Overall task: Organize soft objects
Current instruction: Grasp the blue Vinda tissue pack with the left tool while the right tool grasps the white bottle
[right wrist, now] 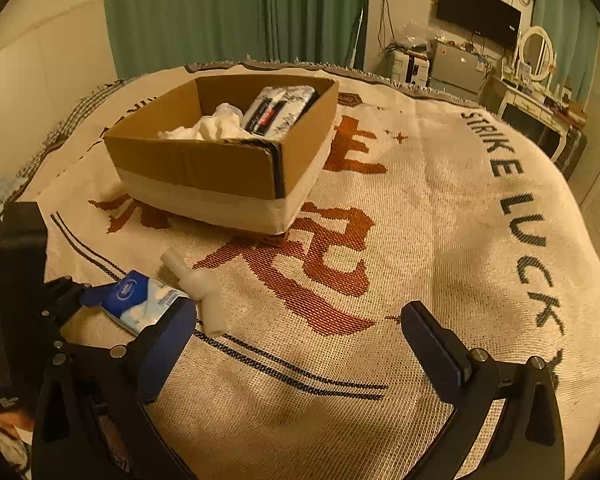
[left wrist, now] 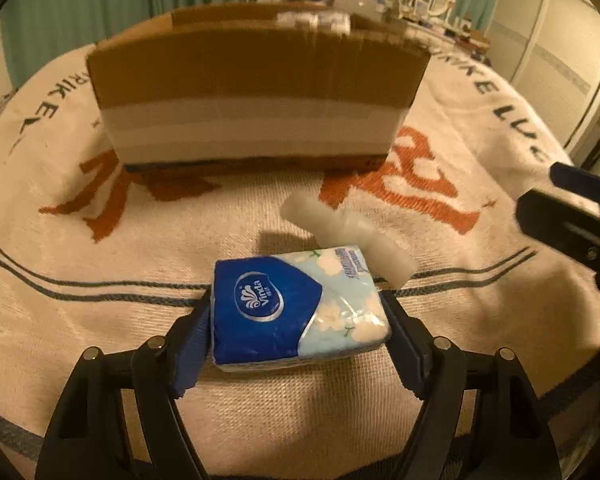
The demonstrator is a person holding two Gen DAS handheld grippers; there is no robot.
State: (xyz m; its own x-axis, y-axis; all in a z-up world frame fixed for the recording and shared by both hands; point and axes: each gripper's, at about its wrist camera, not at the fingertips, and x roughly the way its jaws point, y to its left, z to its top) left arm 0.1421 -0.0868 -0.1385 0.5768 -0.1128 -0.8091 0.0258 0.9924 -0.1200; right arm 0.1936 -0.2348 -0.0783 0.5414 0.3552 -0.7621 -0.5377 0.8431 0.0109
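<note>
My left gripper [left wrist: 300,312] is shut on a blue and floral Vinda tissue pack [left wrist: 296,308], held just above the blanket; the pack also shows in the right wrist view [right wrist: 140,300]. A white plastic T-shaped tube [left wrist: 348,234] lies on the blanket right behind the pack, also seen in the right wrist view [right wrist: 200,288]. The open cardboard box [right wrist: 220,160] stands further back and holds a crumpled white cloth [right wrist: 208,126] and a black-and-white pack [right wrist: 280,110]. My right gripper [right wrist: 296,336] is open and empty over the blanket, right of the left gripper [right wrist: 112,304].
A cream blanket [right wrist: 420,240] with orange characters and dark lettering covers the bed. Green curtains [right wrist: 220,8], a wall TV [right wrist: 478,12] and a cluttered dresser [right wrist: 540,92] stand beyond the bed. The right gripper shows at the right edge of the left wrist view [left wrist: 572,216].
</note>
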